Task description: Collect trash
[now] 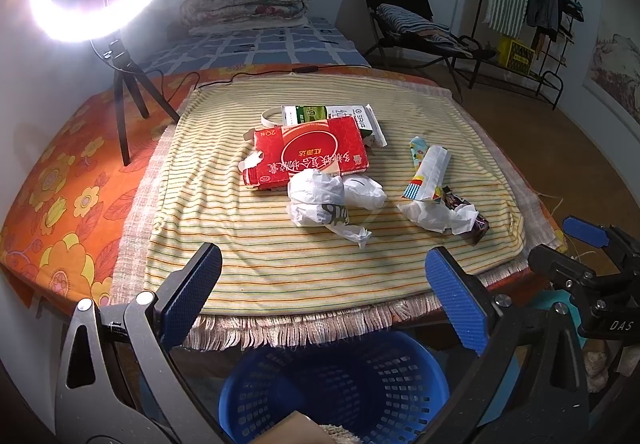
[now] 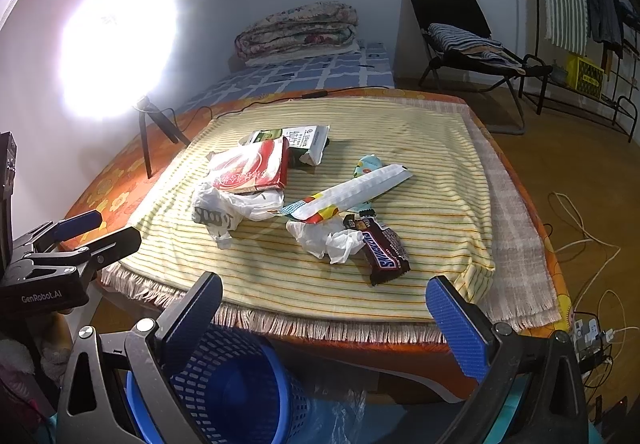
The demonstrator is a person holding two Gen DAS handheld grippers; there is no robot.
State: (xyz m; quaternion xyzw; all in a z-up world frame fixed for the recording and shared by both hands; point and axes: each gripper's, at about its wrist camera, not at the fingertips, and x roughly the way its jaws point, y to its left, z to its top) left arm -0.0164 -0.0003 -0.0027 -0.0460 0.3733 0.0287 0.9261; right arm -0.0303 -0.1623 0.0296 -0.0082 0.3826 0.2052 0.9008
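Note:
Trash lies on a striped yellow cloth [image 1: 280, 268] [image 2: 420, 204]: a red carton [image 1: 312, 156] [image 2: 252, 166], a green-and-white pack [image 1: 332, 114] [image 2: 304, 138], crumpled white bags [image 1: 320, 200] [image 2: 224, 208], a long white wrapper [image 1: 428, 172] [image 2: 360, 188], crumpled paper [image 1: 436, 216] [image 2: 328, 240] and a brown candy bar [image 1: 476, 222] [image 2: 386, 250]. A blue mesh basket [image 1: 340, 384] [image 2: 240, 384] stands below the table's front edge. My left gripper [image 1: 324, 296] hangs open over the basket. Open as well, my right gripper [image 2: 324, 320] holds nothing and points at the candy bar.
A ring light on a tripod [image 1: 120, 92] [image 2: 148, 124] stands at the table's back left. Behind are a bed with folded quilts [image 1: 248, 0], a black chair [image 1: 404, 16] and a clothes rack [image 1: 532, 4]. Cables [image 2: 580, 240] lie on the floor at right.

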